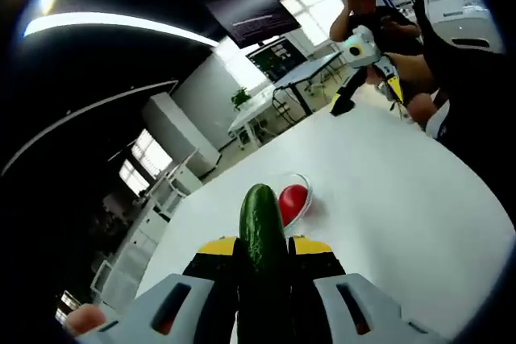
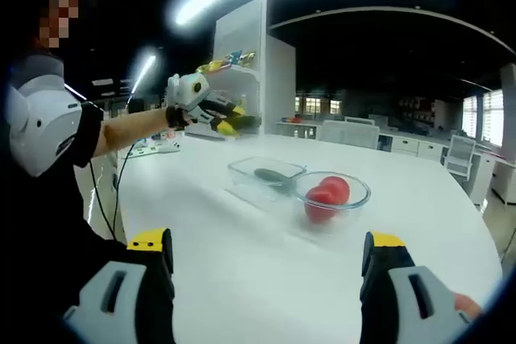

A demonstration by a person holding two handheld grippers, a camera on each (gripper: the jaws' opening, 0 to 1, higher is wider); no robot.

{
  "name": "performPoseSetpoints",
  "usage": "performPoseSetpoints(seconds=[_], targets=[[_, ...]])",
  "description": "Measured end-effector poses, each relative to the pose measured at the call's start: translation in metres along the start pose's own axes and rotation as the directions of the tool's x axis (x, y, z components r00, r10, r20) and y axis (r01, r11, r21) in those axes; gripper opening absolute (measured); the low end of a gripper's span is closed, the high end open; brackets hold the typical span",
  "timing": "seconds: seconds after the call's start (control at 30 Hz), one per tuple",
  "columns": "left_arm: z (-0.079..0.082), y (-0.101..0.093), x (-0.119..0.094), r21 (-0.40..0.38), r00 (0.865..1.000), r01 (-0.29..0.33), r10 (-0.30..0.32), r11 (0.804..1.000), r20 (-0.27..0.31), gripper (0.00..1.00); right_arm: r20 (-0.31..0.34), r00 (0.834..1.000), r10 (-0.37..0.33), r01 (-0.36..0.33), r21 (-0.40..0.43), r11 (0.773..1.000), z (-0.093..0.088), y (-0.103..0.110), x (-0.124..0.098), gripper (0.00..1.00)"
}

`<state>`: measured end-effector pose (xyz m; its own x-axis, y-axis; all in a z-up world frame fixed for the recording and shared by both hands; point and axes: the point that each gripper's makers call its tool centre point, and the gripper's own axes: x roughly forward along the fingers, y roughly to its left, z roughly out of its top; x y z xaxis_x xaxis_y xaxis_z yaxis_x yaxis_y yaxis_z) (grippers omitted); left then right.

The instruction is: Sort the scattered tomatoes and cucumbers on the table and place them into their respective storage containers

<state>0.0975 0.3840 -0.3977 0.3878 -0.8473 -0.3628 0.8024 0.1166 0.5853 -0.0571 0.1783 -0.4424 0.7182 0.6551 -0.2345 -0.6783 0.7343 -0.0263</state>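
Observation:
A dark green cucumber [image 1: 262, 227] sticks out forward between my left gripper's [image 1: 264, 247] yellow-tipped jaws, which are shut on it above the white table [image 1: 387, 207]. In the right gripper view this left gripper [image 2: 234, 121] hangs over the table's far left with the cucumber's end [image 2: 248, 122] showing. Beyond the cucumber stands a round glass bowl [image 1: 305, 187] with a red tomato [image 1: 293, 199]. The right gripper view shows the bowl [image 2: 355, 199] holding two tomatoes [image 2: 326, 193], beside a clear rectangular container [image 2: 242, 179] with a cucumber [image 2: 270, 174] in it. My right gripper [image 2: 268, 247] is open, with nothing between its jaws; it also shows across the table [image 1: 367, 96].
A person's sleeve and arm [image 2: 48, 130] reach in from the left. A tall white shelf unit [image 2: 242, 46] stands behind the table. Other tables and chairs [image 1: 266, 106] fill the room beyond. The table's front half [image 2: 242, 296] is bare.

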Motion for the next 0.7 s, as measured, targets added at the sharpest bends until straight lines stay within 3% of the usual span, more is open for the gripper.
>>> performPoseSetpoints(seconds=[0.23,0.4,0.57,0.7], targets=[[-0.033,-0.002,0.027,0.022,0.996,0.081,-0.08,0.996,-0.03,0.23,-0.011,1.0,-0.016,0.016,0.002,1.0,-0.002,-0.004,-0.003,0.93],[-0.055,-0.005,0.042,-0.024,0.992,0.117,-0.117,0.993,-0.035,0.23,-0.006,0.999,-0.034,0.034,-0.001,0.999,0.001,-0.006,-0.006,0.93],[-0.087,-0.013,0.053,-0.078,0.981,0.174,-0.18,0.982,-0.072,0.23,-0.011,0.999,-0.047,0.047,-0.001,0.999,0.0,-0.008,-0.008,0.93],[-0.095,-0.01,0.057,-0.12,0.981,0.175,-0.183,0.977,-0.057,0.23,-0.017,0.999,-0.046,0.046,0.002,0.999,-0.002,-0.007,-0.006,0.92]])
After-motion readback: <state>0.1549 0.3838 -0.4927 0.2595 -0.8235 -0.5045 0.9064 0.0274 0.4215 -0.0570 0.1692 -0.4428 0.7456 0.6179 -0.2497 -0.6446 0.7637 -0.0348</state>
